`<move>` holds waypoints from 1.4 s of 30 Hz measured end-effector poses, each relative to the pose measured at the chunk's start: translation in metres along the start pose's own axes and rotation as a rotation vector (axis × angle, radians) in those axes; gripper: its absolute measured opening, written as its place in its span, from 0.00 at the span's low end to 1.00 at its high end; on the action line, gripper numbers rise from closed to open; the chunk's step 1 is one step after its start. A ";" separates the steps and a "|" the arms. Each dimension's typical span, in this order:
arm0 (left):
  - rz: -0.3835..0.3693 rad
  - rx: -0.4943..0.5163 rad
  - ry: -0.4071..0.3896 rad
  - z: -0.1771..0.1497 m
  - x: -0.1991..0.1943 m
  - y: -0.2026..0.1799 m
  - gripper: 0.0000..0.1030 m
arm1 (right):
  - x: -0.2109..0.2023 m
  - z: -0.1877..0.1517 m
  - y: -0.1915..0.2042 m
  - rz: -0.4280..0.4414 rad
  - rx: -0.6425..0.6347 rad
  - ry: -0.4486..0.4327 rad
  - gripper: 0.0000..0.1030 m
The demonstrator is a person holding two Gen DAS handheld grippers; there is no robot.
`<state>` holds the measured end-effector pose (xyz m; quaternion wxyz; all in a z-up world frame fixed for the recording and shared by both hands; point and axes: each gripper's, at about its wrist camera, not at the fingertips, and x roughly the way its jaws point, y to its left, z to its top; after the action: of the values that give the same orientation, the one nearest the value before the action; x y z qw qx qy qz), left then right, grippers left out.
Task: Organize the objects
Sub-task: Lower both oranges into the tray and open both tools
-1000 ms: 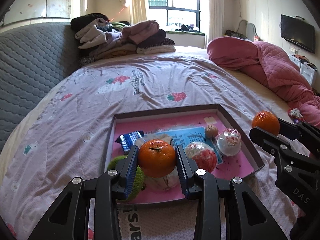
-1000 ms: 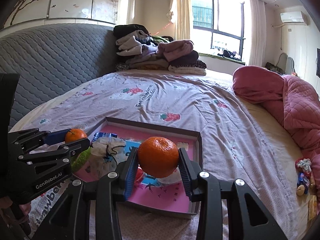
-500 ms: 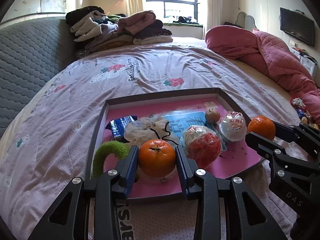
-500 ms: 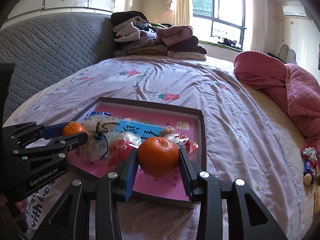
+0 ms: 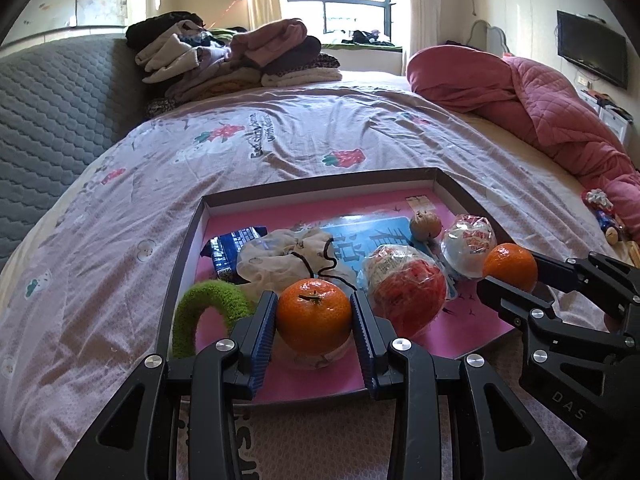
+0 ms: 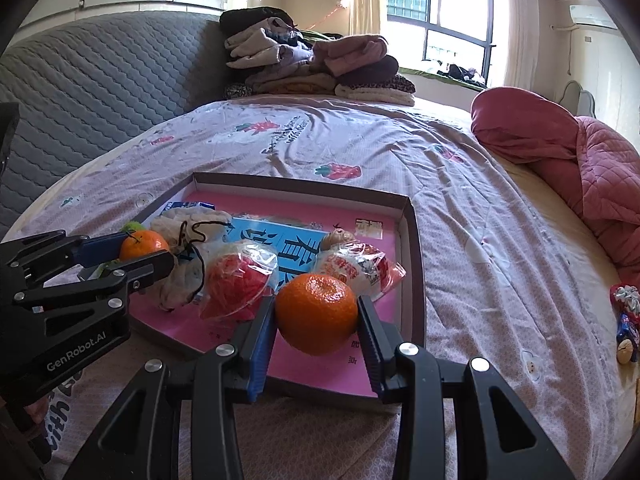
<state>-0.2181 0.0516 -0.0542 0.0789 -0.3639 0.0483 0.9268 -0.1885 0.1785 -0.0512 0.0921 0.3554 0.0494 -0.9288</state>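
Note:
My left gripper (image 5: 314,318) is shut on an orange tangerine (image 5: 314,314), held above the near edge of a shallow pink-lined box tray (image 5: 320,190) on the bed. My right gripper (image 6: 316,314) is shut on a second tangerine (image 6: 316,312) over the tray's near right corner; it also shows in the left wrist view (image 5: 510,266). The left gripper's tangerine shows in the right wrist view (image 6: 144,244). The tray holds a red snack bag (image 5: 406,290), a white snack bag (image 5: 468,242), a beige cloth pouch (image 5: 288,258), a green fuzzy ring (image 5: 210,304), a blue packet (image 5: 234,246) and a small brown nut (image 5: 425,224).
The tray rests on a lilac strawberry-print bedsheet (image 5: 280,140). A pile of folded clothes (image 5: 236,56) sits at the far end. A pink quilt (image 5: 540,108) is bunched at the right. Small wrapped candies (image 6: 626,320) lie at the bed's right edge. A grey quilted headboard (image 5: 52,112) rises on the left.
Both grippers have drawn back toward the near side and risen a little, each still holding its tangerine. More of the tray's contents now show in front of them.

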 end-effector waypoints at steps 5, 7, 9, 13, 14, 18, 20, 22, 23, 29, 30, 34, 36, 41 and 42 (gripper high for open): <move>0.003 0.010 0.000 -0.002 0.004 0.000 0.37 | 0.008 -0.002 0.000 0.003 -0.002 0.017 0.39; 0.003 0.010 0.002 -0.002 0.006 0.000 0.37 | 0.010 -0.002 0.000 0.002 -0.001 0.018 0.39; 0.001 0.009 -0.003 -0.002 0.007 0.000 0.37 | 0.012 -0.002 0.000 -0.001 0.000 0.021 0.39; -0.001 0.010 -0.001 -0.003 0.009 -0.001 0.37 | 0.017 -0.003 -0.002 -0.010 0.003 0.027 0.39; -0.002 0.005 -0.002 -0.003 0.010 -0.001 0.37 | 0.018 -0.003 -0.003 -0.012 0.004 0.029 0.39; -0.010 0.007 0.007 -0.004 0.017 -0.003 0.37 | 0.024 -0.004 -0.002 -0.017 0.002 0.043 0.39; -0.006 0.010 0.005 -0.004 0.018 -0.003 0.37 | 0.025 -0.004 -0.002 -0.017 0.001 0.042 0.39; -0.010 0.004 0.011 -0.005 0.021 -0.002 0.37 | 0.025 -0.005 -0.001 -0.016 -0.002 0.041 0.39; -0.009 0.005 0.012 -0.005 0.022 -0.002 0.37 | 0.026 -0.005 -0.001 -0.017 -0.003 0.044 0.39; -0.040 -0.017 0.036 -0.009 0.027 0.001 0.37 | 0.028 -0.006 0.001 -0.020 -0.005 0.050 0.39; -0.052 -0.031 0.043 -0.009 0.028 0.003 0.37 | 0.029 -0.006 0.000 -0.020 -0.003 0.051 0.39; -0.033 -0.020 0.046 -0.012 0.034 0.002 0.37 | 0.032 -0.006 0.000 -0.020 -0.005 0.057 0.39; -0.036 -0.022 0.046 -0.013 0.034 0.002 0.37 | 0.034 -0.007 0.001 -0.020 -0.004 0.063 0.39; -0.038 -0.007 0.039 -0.013 0.032 -0.002 0.37 | 0.036 -0.007 0.001 -0.019 -0.005 0.064 0.39; -0.036 -0.004 0.038 -0.014 0.033 -0.002 0.37 | 0.036 -0.007 0.001 -0.020 -0.007 0.065 0.39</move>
<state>-0.2322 0.0554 -0.0867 0.0937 -0.3826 0.0412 0.9182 -0.2099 0.1733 -0.0807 0.0824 0.3846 0.0589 -0.9175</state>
